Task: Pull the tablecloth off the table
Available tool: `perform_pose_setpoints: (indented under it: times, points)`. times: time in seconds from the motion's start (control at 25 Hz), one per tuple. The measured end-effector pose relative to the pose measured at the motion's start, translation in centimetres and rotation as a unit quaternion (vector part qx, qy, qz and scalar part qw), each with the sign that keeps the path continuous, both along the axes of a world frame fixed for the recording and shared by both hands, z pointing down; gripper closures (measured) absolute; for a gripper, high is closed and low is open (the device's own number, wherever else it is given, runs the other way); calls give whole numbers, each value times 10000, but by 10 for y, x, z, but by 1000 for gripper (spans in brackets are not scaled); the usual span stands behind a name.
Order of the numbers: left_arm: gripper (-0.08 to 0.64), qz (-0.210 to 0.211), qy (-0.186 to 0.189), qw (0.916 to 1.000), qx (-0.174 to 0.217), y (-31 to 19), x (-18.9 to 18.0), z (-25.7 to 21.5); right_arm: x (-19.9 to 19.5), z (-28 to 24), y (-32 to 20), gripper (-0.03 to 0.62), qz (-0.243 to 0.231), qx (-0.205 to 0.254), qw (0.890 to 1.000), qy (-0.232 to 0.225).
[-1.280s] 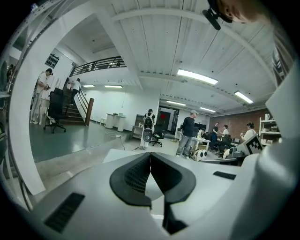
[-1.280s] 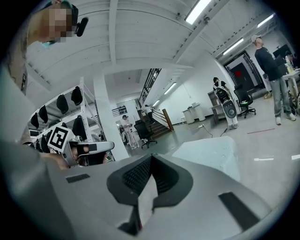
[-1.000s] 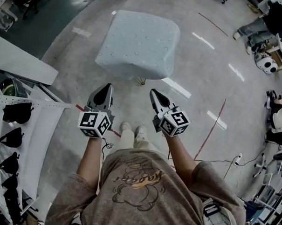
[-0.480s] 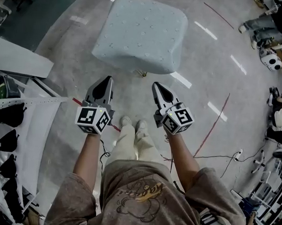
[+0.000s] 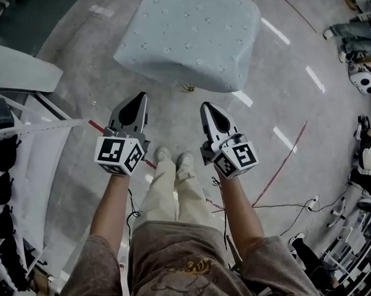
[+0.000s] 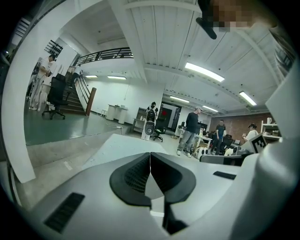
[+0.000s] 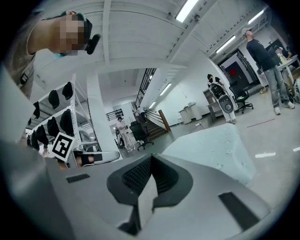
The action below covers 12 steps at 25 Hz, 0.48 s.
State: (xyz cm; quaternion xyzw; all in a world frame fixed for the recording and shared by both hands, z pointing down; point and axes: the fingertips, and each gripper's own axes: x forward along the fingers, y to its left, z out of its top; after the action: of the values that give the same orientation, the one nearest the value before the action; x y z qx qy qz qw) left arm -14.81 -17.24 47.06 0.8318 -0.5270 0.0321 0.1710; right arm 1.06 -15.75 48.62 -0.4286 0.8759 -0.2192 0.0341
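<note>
The pale blue-green dotted tablecloth [image 5: 190, 34] lay draped over a small counter and hid it almost entirely. It stood on the grey concrete floor [image 5: 286, 87] just ahead of the person's feet. The left tool [image 5: 139, 96] and the right tool [image 5: 206, 106] were held out side by side, near the cloth's front edge but apart from it, each with its jaws pressed fully together on nothing. From here, both tools would have to open before any grab. A shallow pinch on the hanging hem could slip free, and uneven grips might skew the cloth so it catches on a corner. A sharp tug might drag or tip the light-looking counter, and the loose black cable [image 5: 281, 211] behind could trip a backward step.
</note>
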Motion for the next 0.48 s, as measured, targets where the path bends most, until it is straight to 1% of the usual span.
perform_pose_setpoints:
  times: [0.12, 0.24, 0.28, 0.32, 0.36, 0.4, 0.48]
  points:
    - [540, -5, 53, 10000, 26, -2, -2, 15, -6, 13, -2, 586, -49, 83, 9999, -45]
    - [540, -11, 170, 9999, 14, -3, -2, 27, -7, 24, -4, 584, -29, 64, 9999, -157]
    - [538, -21, 211, 9998, 10, -3, -1, 31, -5, 28, -5, 566, -19, 25, 9998, -187]
    - [533, -30, 250, 9997, 18, -4, 0, 35, -3, 32, -5, 525, -8, -21, 9998, -214]
    - [498, -32, 287, 9996, 25, -4, 1, 38, -2, 36, -6, 490, 0, -62, 9997, -235]
    - [445, -40, 329, 9995, 17, -5, 1, 42, 0, 39, -7, 475, 4, -93, 9997, -246]
    - [406, -68, 431, 9990, -36, -7, 1, 50, 2, 47, -9, 443, 2, -138, 9996, -262]
